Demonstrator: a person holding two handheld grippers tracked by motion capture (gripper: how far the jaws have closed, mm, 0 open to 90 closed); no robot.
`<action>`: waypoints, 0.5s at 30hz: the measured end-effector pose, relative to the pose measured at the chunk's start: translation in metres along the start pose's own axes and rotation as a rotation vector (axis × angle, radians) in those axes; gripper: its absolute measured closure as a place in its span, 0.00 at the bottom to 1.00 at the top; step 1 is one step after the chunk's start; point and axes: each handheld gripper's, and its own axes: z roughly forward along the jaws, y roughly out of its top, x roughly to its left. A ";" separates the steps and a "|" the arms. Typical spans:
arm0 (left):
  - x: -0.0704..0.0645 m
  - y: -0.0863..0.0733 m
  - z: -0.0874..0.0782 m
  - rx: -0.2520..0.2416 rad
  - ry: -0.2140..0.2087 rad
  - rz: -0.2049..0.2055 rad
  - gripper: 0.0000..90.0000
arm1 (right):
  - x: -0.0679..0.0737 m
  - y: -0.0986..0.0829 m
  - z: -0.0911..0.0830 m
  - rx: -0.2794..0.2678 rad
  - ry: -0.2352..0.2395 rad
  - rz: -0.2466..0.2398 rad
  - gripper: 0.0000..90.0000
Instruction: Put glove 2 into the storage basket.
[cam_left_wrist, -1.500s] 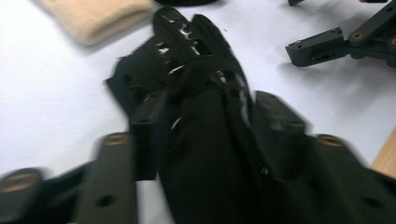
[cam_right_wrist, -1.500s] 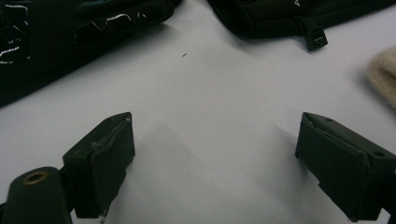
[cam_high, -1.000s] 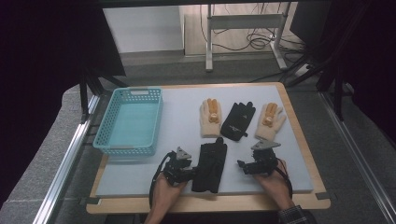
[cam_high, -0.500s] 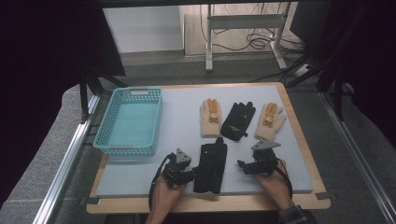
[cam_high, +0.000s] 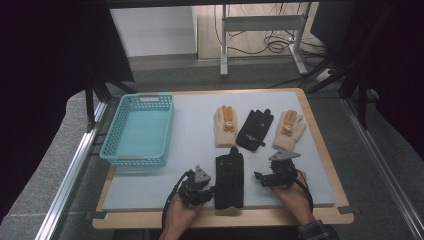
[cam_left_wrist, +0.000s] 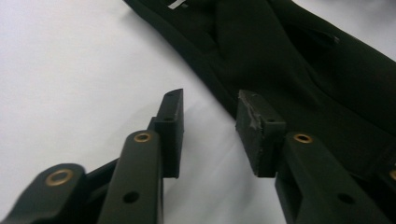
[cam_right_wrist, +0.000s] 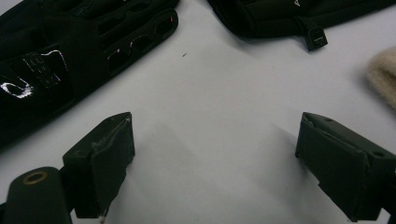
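Flanking the black glove (cam_high: 229, 176) — left gripper (cam_left_wrist: 210, 126) jaws part-open at its edge, right gripper (cam_right_wrist: 215, 163) jaws wide, both empty.

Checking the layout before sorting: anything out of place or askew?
One black glove lies near the front edge, apart from the row of three gloves behind it. The basket sits slightly skewed to the table edge. Nothing looks spilled or damaged.
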 end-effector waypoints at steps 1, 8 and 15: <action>0.005 0.000 -0.001 -0.005 0.009 -0.009 0.66 | 0.000 0.000 0.000 0.000 0.000 0.001 0.13; 0.041 -0.008 -0.006 -0.044 0.097 -0.033 0.37 | 0.000 0.000 0.000 0.005 0.003 -0.001 0.13; 0.062 -0.014 0.003 -0.046 0.123 -0.024 0.17 | -0.001 0.001 0.000 0.007 0.004 -0.002 0.13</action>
